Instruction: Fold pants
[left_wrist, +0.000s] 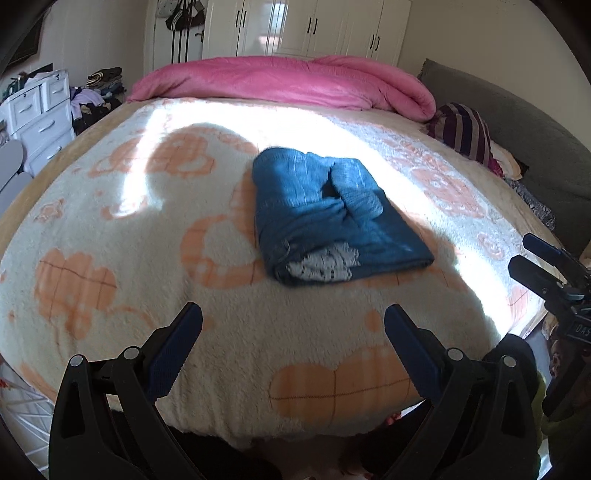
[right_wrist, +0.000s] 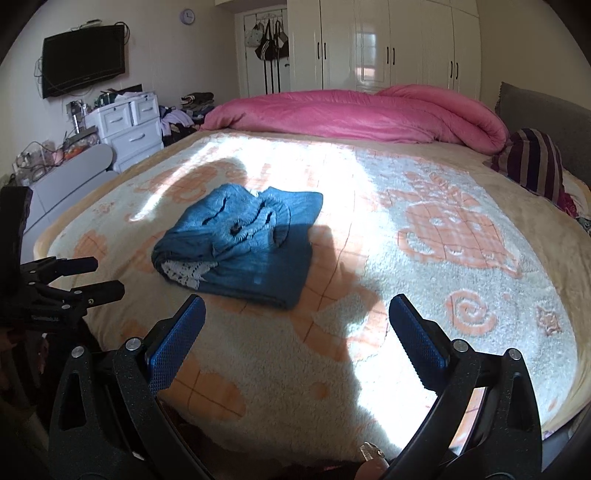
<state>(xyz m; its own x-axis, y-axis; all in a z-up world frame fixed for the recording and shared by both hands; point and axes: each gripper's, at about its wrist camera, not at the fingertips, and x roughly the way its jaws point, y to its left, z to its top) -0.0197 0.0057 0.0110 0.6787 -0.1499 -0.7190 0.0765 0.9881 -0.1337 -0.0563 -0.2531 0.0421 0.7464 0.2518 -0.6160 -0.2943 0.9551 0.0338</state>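
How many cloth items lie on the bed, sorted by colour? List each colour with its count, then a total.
Blue: 1, folded pants
Pink: 1, quilt
Dark striped: 1, bundle
Cream and orange: 1, blanket
Total: 4

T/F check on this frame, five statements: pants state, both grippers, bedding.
1. The blue pants lie in a folded bundle on the blanket. True.
2. The left gripper is shut on the pants. False: it is open, holding nothing, short of the bundle.
3. The right gripper is open and empty. True.
4. The pink duvet covers the pants. False: it is bunched at the bed's far edge, apart from them.
5. White lace trim shows at the bundle's near end. True.
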